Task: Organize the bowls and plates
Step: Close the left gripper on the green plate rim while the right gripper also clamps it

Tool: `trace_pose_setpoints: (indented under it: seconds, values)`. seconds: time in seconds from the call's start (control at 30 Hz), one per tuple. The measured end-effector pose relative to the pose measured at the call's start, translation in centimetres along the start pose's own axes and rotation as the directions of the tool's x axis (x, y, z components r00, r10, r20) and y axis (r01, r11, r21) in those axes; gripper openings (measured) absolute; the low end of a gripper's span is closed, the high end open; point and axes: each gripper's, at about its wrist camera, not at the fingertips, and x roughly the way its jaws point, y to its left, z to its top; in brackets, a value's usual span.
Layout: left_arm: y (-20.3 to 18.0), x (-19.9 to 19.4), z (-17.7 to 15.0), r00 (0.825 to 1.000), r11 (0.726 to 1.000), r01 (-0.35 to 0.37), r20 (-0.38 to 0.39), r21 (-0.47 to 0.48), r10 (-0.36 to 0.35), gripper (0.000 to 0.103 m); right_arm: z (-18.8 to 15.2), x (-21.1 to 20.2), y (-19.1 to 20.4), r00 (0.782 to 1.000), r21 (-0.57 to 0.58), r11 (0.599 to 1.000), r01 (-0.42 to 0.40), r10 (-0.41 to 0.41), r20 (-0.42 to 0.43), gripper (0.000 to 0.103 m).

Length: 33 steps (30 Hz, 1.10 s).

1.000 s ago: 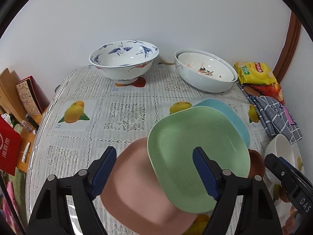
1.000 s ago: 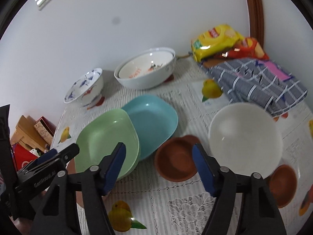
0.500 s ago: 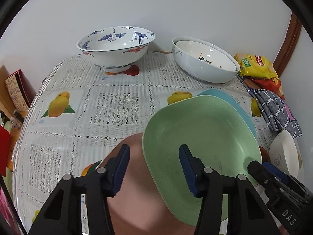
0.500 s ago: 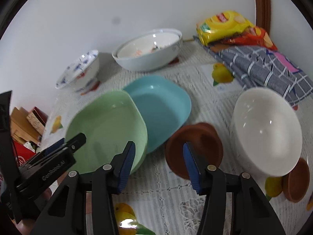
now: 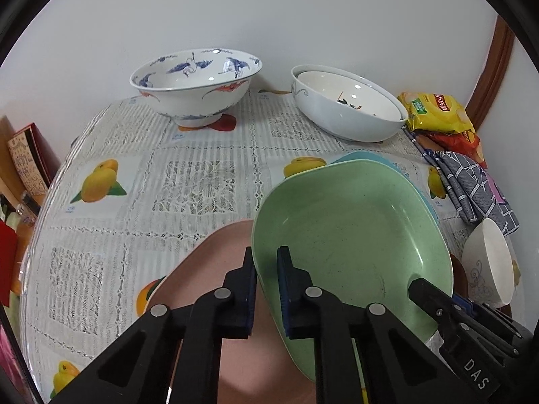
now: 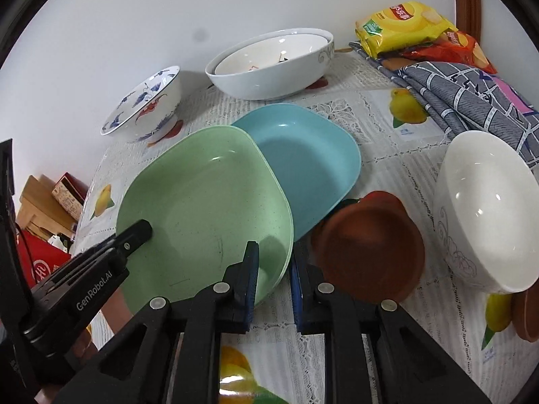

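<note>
Green plate (image 5: 353,232) pinched at opposite rims, left tongs (image 5: 266,289) and right tongs (image 6: 274,282) just closed on it; could slip or drag blue plate (image 6: 310,158) if lifted unevenly

The widest open stretch of table (image 5: 188,181) lies to the left of the green plate (image 5: 350,235), reaching back to the blue-patterned bowl (image 5: 195,87) and the large white bowl (image 5: 350,111) by the wall. To the right it is crowded (brown dish (image 6: 370,245), white bowl (image 6: 488,215), folded cloth (image 6: 471,97), snack bags (image 6: 404,27)), with only narrow gaps between them.
</note>
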Motion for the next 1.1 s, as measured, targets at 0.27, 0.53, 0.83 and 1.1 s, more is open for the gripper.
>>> trace_pose_setpoints:
  seconds: [0.27,0.53,0.83,1.1]
  values:
    - [-0.1,-2.4,-0.6,1.000,0.999,0.024,0.015,-0.029,-0.024,0.010,0.2,-2.1,-0.6,0.999,0.024,0.999,-0.037,0.037,0.036,0.013]
    - [-0.1,-5.9,-1.3,0.999,0.999,0.010,0.054,-0.049,-0.007,0.010,-0.2,-4.7,-0.5,0.992,0.001,0.995,-0.101,0.100,0.080,0.012]
    - [0.3,-8.0,-2.3,0.997,0.997,-0.013,0.080,-0.074,0.018,0.010,-0.7,-6.0,-0.3,0.983,-0.022,0.988,-0.150,0.152,0.101,0.010]
    - [1.1,-9.4,-3.4,0.995,0.991,-0.032,0.089,-0.127,0.044,0.010,-1.1,-6.4,0.0,0.972,-0.045,0.978,-0.203,0.207,0.110,0.009]
